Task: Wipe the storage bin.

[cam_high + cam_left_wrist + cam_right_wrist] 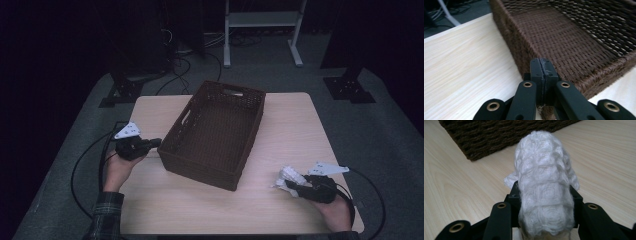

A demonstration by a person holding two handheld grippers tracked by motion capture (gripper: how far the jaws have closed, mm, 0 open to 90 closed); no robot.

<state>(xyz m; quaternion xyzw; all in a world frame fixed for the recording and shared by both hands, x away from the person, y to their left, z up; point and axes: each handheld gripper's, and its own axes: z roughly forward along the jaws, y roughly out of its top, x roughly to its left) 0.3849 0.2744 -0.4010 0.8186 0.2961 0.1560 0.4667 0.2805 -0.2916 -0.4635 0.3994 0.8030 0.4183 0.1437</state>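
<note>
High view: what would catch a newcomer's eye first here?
The big dark brown woven basket sits mid-table, angled. Near the table's right front edge, the right gripper is shut on a white knitted cloth. The left gripper, shut, points at the basket's left wall.

A light wooden table (280, 205) stands on a grey floor, with a dark brown woven basket (215, 132) set at a slant near its middle. At the table's left edge a hand holds the left gripper (156, 142), its tip just beside the basket's left near corner. At the right near corner the right gripper (289, 184) is clamped on a white knitted cloth (290, 176), which lies well apart from the basket. Black cables (75, 172) loop over the floor on both sides.
</note>
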